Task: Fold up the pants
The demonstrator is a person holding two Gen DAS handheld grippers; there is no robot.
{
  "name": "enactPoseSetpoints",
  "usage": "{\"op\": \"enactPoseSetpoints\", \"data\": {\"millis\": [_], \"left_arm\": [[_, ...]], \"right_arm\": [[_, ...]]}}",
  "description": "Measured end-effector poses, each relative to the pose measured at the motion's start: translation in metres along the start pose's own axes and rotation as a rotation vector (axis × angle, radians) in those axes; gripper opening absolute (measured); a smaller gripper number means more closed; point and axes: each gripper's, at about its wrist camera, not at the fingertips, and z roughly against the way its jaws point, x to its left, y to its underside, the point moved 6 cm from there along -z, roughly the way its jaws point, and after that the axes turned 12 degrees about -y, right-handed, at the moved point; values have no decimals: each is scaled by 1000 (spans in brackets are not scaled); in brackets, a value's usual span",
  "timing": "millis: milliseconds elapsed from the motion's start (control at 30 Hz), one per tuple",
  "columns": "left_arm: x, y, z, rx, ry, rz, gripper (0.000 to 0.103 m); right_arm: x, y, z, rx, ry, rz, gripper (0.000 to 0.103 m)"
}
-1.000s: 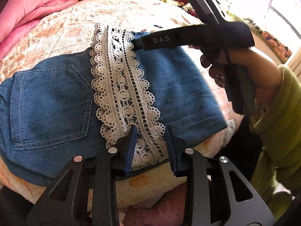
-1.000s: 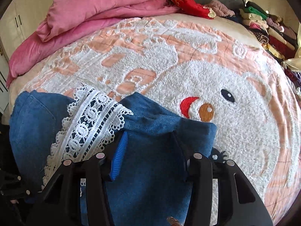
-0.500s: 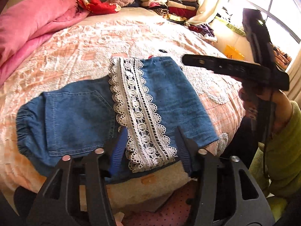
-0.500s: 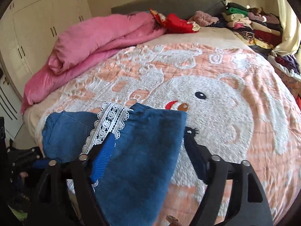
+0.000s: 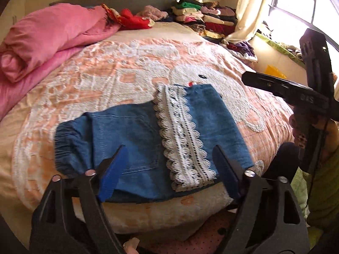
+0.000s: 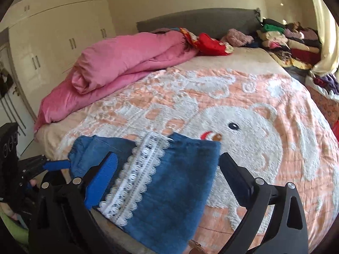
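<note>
The pants (image 5: 148, 144) lie folded near the front edge of the bed (image 5: 127, 80), the hem end laid back over the seat so that a band of white lace trim (image 5: 182, 139) runs across the middle of the bundle from far to near. This looks like the pause after a fold: the left gripper (image 5: 169, 169) hangs above the near edge of the denim with its jaws spread wide and nothing between them, and the right gripper (image 6: 167, 182) is likewise wide open and empty over the right half of the bundle. If a further fold is wanted, the next move calls for both grippers to come down on one end, probably the gathered waistband (image 5: 63, 146) at the left, pinch through all the layers at once and carry it across to the right end without dragging the lace askew. The denim is mid-blue, fairly stiff and thick, with a stitched back pocket showing on the left half; the waistband is puckered as if elasticated, though motion blur leaves that uncertain. The lace is scalloped and openwork, light enough to snag on a finger pad. The bedspread beneath is peach with raised, tufted white figures, soft and yielding. A rolled pink quilt (image 6: 127, 59) lies far left.
</note>
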Motion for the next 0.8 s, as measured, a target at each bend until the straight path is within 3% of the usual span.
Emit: {"op": "enactPoseSetpoints", "data": {"millis": [333,800], "left_arm": [[42,7,-3,11,-48,90,89],[111,41,-23,92,-96,253,93]], "right_arm": [[46,-25,-39,54,-95,80,98],[106,-32,-121,205,-191,197,98]]}}
